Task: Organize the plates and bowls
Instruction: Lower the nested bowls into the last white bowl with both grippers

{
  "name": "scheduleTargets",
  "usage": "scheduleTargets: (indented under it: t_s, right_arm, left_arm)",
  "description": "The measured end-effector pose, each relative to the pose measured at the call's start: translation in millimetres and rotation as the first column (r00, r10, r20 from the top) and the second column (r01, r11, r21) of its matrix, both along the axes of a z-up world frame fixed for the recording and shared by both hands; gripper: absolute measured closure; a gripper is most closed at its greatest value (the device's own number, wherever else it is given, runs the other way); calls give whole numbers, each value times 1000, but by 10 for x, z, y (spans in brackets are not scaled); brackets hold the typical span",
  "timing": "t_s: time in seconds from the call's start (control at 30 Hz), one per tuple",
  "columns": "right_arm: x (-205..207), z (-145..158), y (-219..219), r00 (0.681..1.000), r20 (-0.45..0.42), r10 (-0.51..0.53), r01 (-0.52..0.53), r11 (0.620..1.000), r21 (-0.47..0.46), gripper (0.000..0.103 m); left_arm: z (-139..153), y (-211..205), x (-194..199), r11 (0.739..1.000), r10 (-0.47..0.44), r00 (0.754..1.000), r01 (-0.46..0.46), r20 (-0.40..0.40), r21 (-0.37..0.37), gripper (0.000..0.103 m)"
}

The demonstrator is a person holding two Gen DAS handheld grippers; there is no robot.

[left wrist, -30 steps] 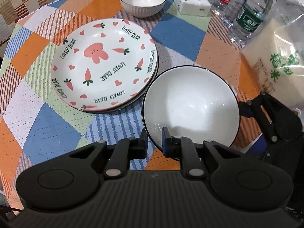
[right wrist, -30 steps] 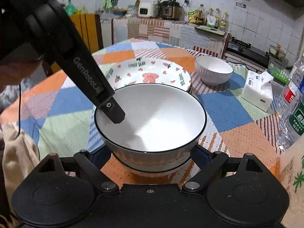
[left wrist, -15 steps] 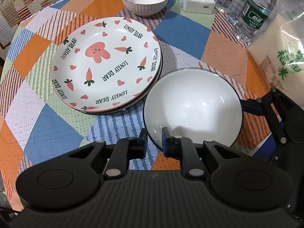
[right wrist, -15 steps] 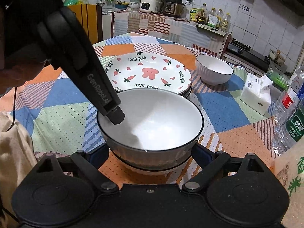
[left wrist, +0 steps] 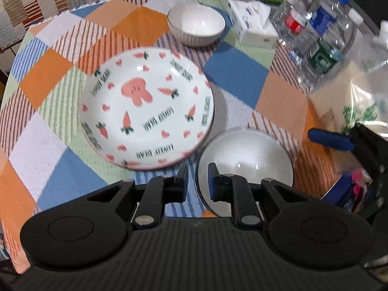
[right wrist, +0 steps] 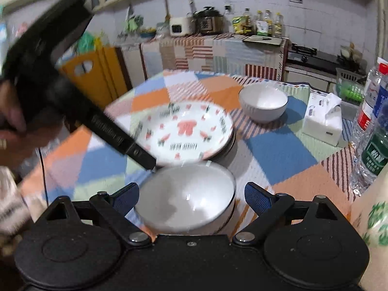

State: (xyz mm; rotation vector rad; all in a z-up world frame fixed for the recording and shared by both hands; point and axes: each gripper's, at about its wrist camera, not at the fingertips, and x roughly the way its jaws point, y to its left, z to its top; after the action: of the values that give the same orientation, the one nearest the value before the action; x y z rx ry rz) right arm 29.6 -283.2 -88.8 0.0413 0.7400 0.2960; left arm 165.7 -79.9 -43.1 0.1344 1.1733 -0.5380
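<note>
White-tiled wall (right wrist: pixel 327 12) behind a cloth-draped counter (right wrist: pixel 213 51).

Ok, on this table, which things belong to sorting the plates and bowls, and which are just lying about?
For the job: carrot-print plates, near white bowl, far white bowl.
Lying about: tissue pack, water bottles, printed bag.

Water bottles (left wrist: pixel 317 38) and tissue box (left wrist: pixel 252 26) crowd the tablecloth's (left wrist: pixel 237 72) far right.
</note>
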Motion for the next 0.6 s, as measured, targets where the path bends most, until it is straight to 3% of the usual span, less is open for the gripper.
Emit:
scheduleTargets:
  t_s: [0.23, 0.3, 0.37, 0.53, 0.6]
  right_arm:
    - [523, 384, -305, 992, -90, -84, 98, 982, 161, 10]
    - [695, 424, -366, 988, -132, -86, 111, 975, 193, 22]
    - [896, 462, -386, 980, -178, -85, 116, 979, 170, 26]
    - [1317, 558, -472, 974, -180, -138, 159, 982, 105, 26]
    - [1554, 554, -569, 958, -218, -187, 215, 970, 114, 26]
  left_arm:
    - [302, 81, 471, 998, 5, 999, -8, -50, -58, 86]
    - [345, 72, 609, 998, 7, 998, -11, -63, -69, 86]
    - [399, 34, 737, 998, -12, 999, 10, -34, -61, 86]
    - [453, -25, 1090, 997, -7, 1000, 8, 20, -81, 86]
    - [452, -63, 1216, 997, -6, 999, 10, 50, -82, 79]
